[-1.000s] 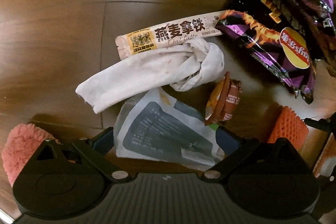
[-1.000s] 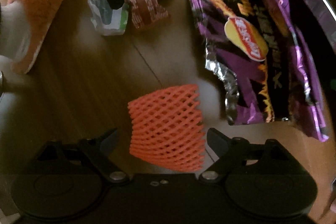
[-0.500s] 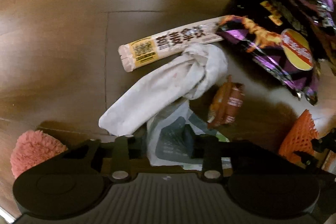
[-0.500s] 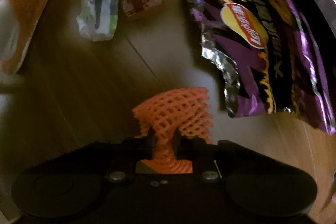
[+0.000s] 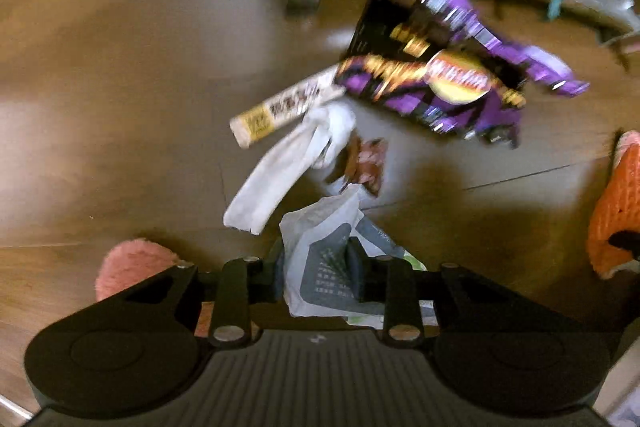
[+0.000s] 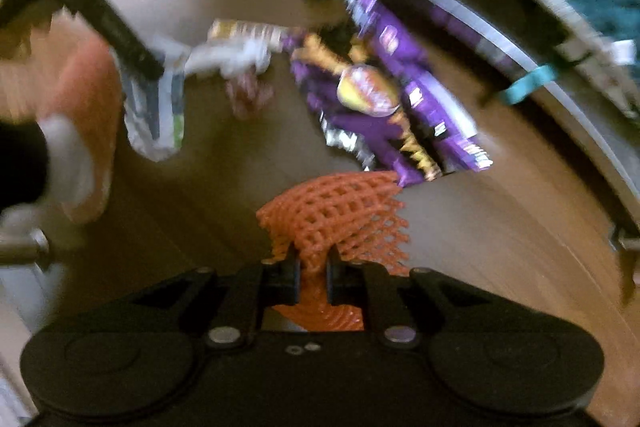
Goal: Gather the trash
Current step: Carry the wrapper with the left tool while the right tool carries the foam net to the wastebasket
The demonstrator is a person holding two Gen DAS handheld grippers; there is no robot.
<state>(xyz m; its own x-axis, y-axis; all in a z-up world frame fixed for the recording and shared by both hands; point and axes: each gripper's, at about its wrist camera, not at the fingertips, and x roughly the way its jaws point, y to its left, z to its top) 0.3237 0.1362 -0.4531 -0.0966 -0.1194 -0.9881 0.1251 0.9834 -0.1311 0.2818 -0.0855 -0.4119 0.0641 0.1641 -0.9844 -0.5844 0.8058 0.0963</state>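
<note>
Step in hand: I judge it as carrying off two pieces of trash, one in each hand; no bin shows in either view.
Left fingers [image 5: 316, 269]: their jaws have just been closing and now pinch the white plastic bag [image 5: 328, 251], which hangs clear of the floor [image 5: 120, 67].
Right fingers [image 6: 312, 281]: jaws also just closed, nearly together, squeezing the orange foam net [image 6: 340, 215] at its near end.
Left behind: purple chip bag [image 5: 452, 87] far right, long wrapper [image 5: 280, 107], white tissue [image 5: 288, 167] and small brown wrapper [image 5: 368, 163] near the middle.
Doing it well: I'd keep both grips firm, since bag and net are light and floppy, and lift clear of the tissue.
</note>
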